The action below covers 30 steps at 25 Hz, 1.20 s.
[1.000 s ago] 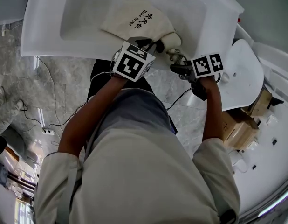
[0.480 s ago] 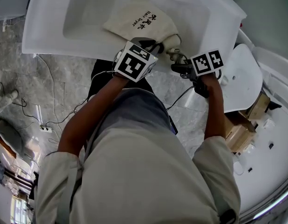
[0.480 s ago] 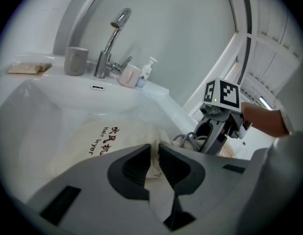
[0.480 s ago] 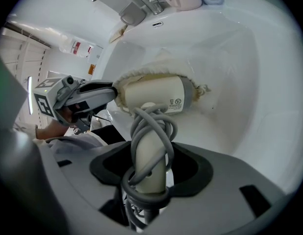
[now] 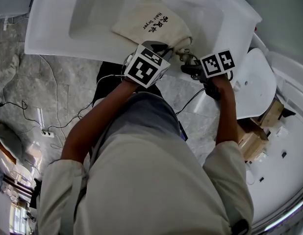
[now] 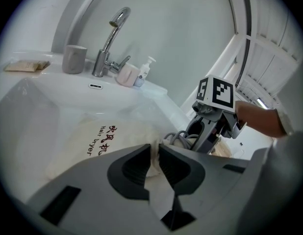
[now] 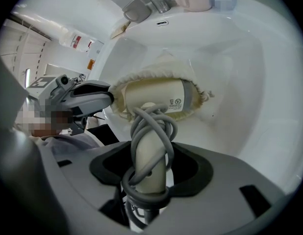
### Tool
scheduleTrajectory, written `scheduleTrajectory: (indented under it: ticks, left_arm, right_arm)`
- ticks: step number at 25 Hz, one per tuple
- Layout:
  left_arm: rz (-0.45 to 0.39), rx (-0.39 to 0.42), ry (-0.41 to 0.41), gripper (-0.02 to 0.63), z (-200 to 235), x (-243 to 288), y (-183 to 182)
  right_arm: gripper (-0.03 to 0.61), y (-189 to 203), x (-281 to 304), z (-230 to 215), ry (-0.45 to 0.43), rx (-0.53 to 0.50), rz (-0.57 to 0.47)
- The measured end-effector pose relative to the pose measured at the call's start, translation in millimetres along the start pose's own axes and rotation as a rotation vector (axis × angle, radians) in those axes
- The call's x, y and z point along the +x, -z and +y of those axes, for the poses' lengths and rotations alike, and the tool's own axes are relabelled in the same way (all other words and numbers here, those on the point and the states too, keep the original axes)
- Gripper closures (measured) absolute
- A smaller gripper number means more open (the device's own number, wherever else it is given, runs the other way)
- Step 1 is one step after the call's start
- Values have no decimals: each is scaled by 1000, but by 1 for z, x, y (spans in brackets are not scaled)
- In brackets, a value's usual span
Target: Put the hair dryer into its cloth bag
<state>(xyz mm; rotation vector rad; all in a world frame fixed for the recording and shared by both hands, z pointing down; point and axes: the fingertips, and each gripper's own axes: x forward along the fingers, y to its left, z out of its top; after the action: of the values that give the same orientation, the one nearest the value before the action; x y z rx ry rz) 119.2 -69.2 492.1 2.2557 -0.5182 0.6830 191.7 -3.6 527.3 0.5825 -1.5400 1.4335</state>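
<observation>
Right gripper (image 7: 149, 173) still on hair dryer (image 7: 156, 99), left gripper (image 6: 155, 155) still pinching cloth bag (image 6: 107, 141)

The front of the hair dryer (image 7: 159, 98) is inside the cloth bag (image 7: 156, 71), just past the right claw (image 7: 146, 175), so its nose is hidden. The little print on its side is too small to read. The grey cord (image 7: 151, 131) goes down under that claw and off the bottom edge. The bag's edge goes in between the left claw's (image 6: 155, 165) jaws and out of sight. In the head view, that claw's marker cube covers most of it.
</observation>
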Motion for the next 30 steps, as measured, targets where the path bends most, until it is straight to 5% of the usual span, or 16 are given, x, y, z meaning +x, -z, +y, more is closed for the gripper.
scheduleTrajectory:
  ticks: [30]
  left_arm:
    - [-23, -40, 25, 554, 1, -9, -4]
  right_arm:
    - [341, -36, 14, 0, 47, -25, -26]
